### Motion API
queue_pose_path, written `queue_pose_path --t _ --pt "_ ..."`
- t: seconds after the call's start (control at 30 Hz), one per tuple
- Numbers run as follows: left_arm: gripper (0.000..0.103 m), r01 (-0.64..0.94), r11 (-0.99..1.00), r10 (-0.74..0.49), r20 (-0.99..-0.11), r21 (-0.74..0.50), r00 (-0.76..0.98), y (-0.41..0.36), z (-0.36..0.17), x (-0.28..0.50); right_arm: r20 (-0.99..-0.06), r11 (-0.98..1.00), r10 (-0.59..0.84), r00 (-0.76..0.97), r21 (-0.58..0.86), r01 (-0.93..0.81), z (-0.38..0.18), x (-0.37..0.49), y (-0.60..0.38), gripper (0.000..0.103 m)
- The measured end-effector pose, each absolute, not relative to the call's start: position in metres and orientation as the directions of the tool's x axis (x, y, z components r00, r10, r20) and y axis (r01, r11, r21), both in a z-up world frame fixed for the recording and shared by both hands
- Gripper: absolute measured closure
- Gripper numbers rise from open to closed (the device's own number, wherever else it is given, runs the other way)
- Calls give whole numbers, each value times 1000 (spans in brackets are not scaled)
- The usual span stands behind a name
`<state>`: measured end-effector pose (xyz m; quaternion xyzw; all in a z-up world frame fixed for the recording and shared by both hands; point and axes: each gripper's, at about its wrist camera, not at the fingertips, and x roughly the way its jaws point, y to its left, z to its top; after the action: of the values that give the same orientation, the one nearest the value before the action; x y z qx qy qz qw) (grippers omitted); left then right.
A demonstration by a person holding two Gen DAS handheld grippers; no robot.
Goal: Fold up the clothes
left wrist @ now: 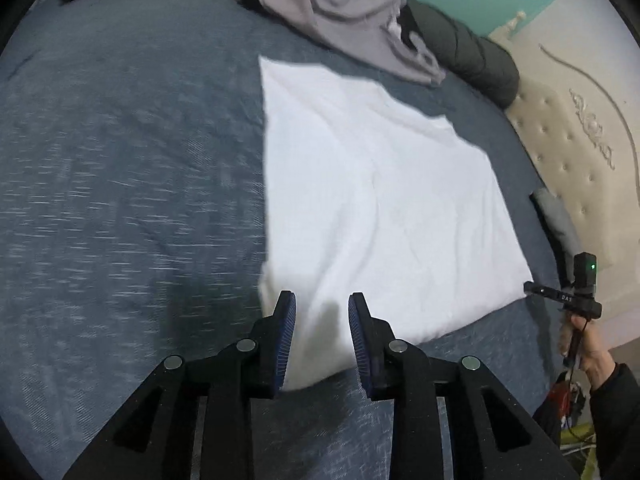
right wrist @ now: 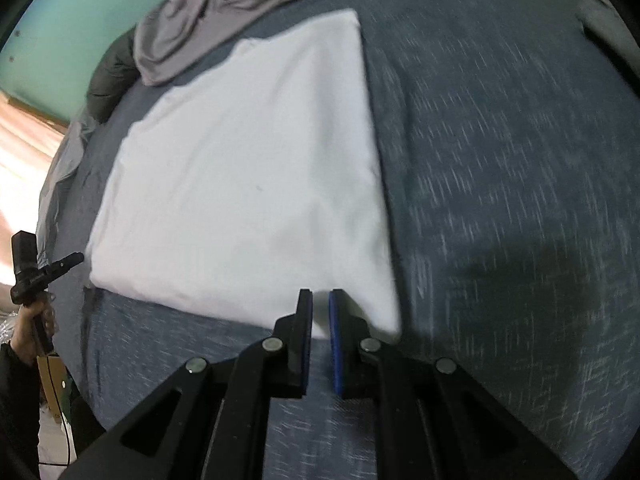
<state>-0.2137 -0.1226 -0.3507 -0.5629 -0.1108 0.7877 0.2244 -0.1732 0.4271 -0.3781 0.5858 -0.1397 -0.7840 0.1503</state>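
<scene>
A white garment lies folded into a flat rectangle on the blue-grey bedspread. My left gripper is open and hovers over the garment's near left corner, with cloth showing between the blue pads. In the right wrist view the same white garment spreads ahead. My right gripper sits over its near right corner, its pads only a narrow gap apart with nothing pinched. A hand holds each gripper, and each shows at the edge of the other's view: right gripper, left gripper.
A crumpled grey garment lies at the far side of the bed, with a dark puffy jacket beside it. A cream tufted headboard borders the bed on one side. Bare bedspread extends beyond the garment's long edge.
</scene>
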Motion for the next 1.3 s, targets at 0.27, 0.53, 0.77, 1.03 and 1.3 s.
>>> queue_pose_path --t 0.27,0.53,0.77,1.03,1.3 --pt "73 -112 -892 449 -836 -437 -316 -155 -358 -237 -858 -913 -396 -327 406 38 -359 -170 455 95" --pt "58 -112 -874 481 -811 -473 -332 -147 -361 -287 -822 -896 -414 -391 445 15 -359 -237 456 53" --pt "59 -109 -863 499 -801 -493 -333 -147 -373 -307 -808 -882 -437 -394 472 10 -369 -290 453 52" --pt "100 -170 -874 485 -802 -454 -350 -140 -372 -303 -823 -889 -419 -383 458 -14 -386 -287 454 99" --pt "98 -135 -907 419 -817 -400 -396 -153 -365 -310 -828 -916 -359 -431 401 -6 -367 -272 450 100"
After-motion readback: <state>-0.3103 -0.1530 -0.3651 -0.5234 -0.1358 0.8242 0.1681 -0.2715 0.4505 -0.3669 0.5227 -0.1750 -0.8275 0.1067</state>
